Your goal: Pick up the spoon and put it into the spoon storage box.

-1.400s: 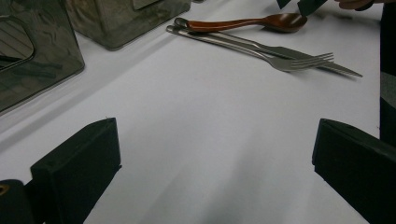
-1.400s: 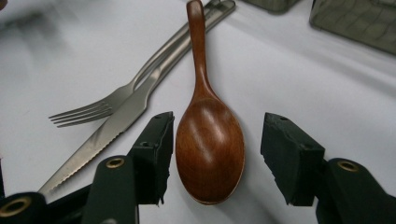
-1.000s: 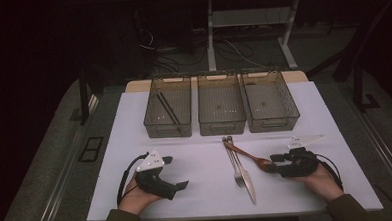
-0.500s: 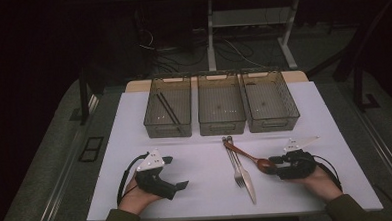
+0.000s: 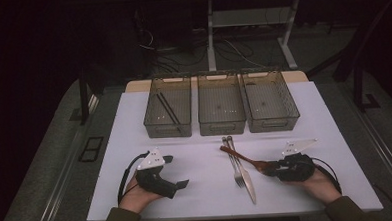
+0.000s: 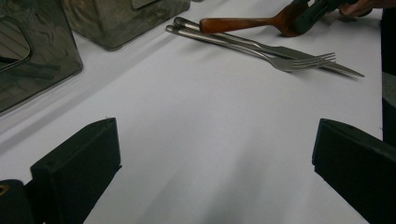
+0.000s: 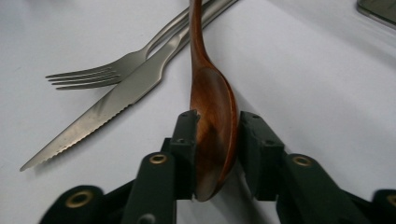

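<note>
On white tabletop [image 5: 195,140]: reddish-brown wooden spoon [image 7: 211,100], bowl pinched, seemingly firmly, by just-closing right gripper [image 7: 215,140], handle running away across steel fork [image 7: 100,70] and knife [image 7: 107,107]; left gripper [image 6: 210,158] spread, empty, well apart.

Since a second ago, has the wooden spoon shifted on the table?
No. The wooden spoon lies where it did, its handle across the fork and knife, below the middle bin.

A white table [image 5: 196,155] carries three bins [image 5: 221,111], a fork [image 5: 233,161] and a knife [image 5: 243,171].
</note>
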Demonstrator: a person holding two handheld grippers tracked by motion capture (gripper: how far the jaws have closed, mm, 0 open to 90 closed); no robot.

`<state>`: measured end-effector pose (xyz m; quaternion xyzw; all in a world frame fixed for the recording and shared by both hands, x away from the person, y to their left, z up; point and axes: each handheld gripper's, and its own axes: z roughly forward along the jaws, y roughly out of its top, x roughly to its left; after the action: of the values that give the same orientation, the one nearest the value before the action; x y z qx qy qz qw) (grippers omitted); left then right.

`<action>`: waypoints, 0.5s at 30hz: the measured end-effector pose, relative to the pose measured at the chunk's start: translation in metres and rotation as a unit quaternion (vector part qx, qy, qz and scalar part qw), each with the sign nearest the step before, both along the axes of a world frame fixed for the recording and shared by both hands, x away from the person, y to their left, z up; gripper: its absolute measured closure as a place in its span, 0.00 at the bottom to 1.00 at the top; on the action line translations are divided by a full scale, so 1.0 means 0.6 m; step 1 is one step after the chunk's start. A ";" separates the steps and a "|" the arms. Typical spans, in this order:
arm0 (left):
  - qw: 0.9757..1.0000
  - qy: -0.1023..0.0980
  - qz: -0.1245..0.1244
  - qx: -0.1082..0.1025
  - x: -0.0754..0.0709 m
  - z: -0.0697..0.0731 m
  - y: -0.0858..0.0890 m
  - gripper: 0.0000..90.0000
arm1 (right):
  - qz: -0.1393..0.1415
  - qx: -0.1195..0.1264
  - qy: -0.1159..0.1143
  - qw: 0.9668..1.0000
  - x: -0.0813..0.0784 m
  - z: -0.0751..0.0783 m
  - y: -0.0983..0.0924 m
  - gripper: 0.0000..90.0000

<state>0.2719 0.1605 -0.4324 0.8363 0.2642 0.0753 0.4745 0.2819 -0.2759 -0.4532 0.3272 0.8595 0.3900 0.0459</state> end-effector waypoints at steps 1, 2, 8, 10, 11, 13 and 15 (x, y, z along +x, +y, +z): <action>1.000 0.001 -0.001 0.002 0.000 0.000 -0.001 0.00 | 0.001 0.000 0.002 1.000 -0.001 0.000 0.000 0.78; 1.000 0.000 -0.001 0.001 0.000 0.000 -0.001 0.00 | 0.002 0.000 0.001 1.000 -0.001 0.000 0.000 0.79; 1.000 -0.001 -0.003 -0.002 0.005 0.001 -0.003 0.00 | 0.001 0.004 0.004 1.000 -0.002 -0.002 -0.002 0.87; 1.000 0.000 -0.003 -0.003 0.007 0.001 -0.005 0.00 | 0.000 0.009 0.005 1.000 -0.004 -0.003 -0.004 0.87; 1.000 0.000 -0.004 -0.001 0.008 0.001 -0.005 0.00 | -0.002 0.010 0.007 1.000 -0.004 -0.004 -0.005 0.88; 1.000 -0.001 -0.006 0.000 0.008 0.000 -0.005 0.00 | -0.003 0.013 0.007 1.000 -0.005 -0.004 -0.005 0.88; 1.000 -0.001 -0.005 -0.001 0.005 0.002 -0.004 0.00 | -0.002 0.014 0.009 1.000 -0.004 -0.004 -0.006 0.88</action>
<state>0.2751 0.1581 -0.4313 0.8373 0.2594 0.0730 0.4758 0.2795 -0.2797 -0.4556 0.3327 0.8539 0.3987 0.0343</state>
